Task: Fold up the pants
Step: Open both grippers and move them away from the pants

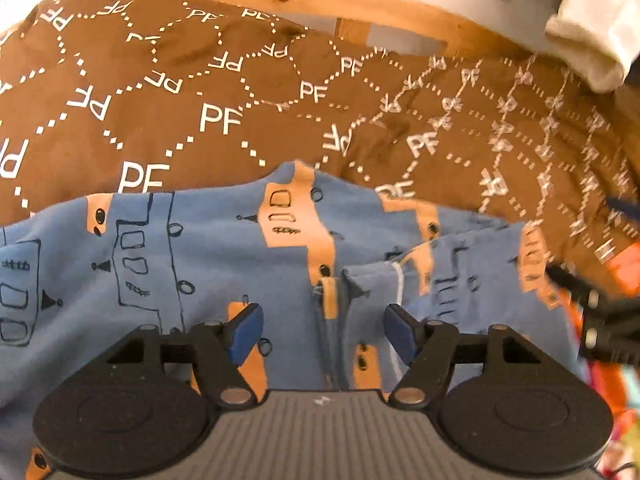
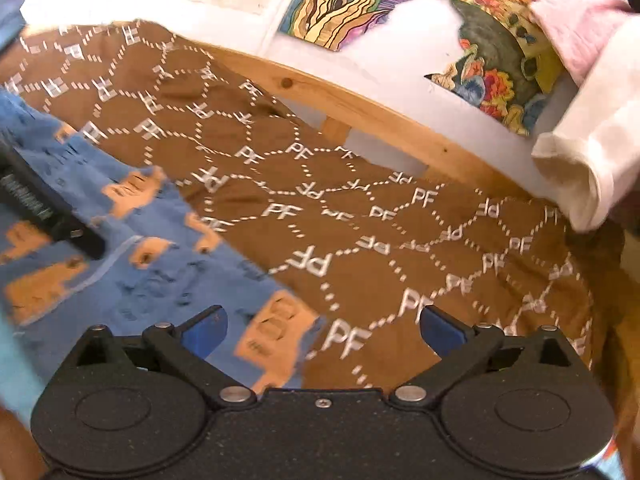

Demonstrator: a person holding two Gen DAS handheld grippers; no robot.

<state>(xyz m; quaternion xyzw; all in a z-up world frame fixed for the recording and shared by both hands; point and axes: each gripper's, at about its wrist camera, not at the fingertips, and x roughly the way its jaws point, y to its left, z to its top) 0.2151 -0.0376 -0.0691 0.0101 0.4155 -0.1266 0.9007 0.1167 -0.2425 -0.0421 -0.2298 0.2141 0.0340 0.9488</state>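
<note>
Blue pants (image 1: 208, 264) printed with orange patches and dark line drawings lie on a brown bedspread (image 1: 168, 92) patterned with white PF letters. My left gripper (image 1: 323, 334) hovers over a seam and folded edge of the pants. It is open, and its blue pads (image 1: 245, 334) press on nothing. The right wrist view shows the pants (image 2: 132, 276) at lower left, one corner reaching under my right gripper (image 2: 323, 332). That gripper is wide open above the corner and the bedspread (image 2: 400, 240). The left gripper's black body (image 2: 40, 208) shows at the left edge.
A wooden bed frame (image 2: 360, 108) borders the far side of the bedspread, with a white wall and colourful pictures (image 2: 360, 0) behind. White folded cloth (image 2: 580, 168) and a pink one (image 2: 580, 28) sit at the right. The right gripper (image 1: 600, 320) shows blurred.
</note>
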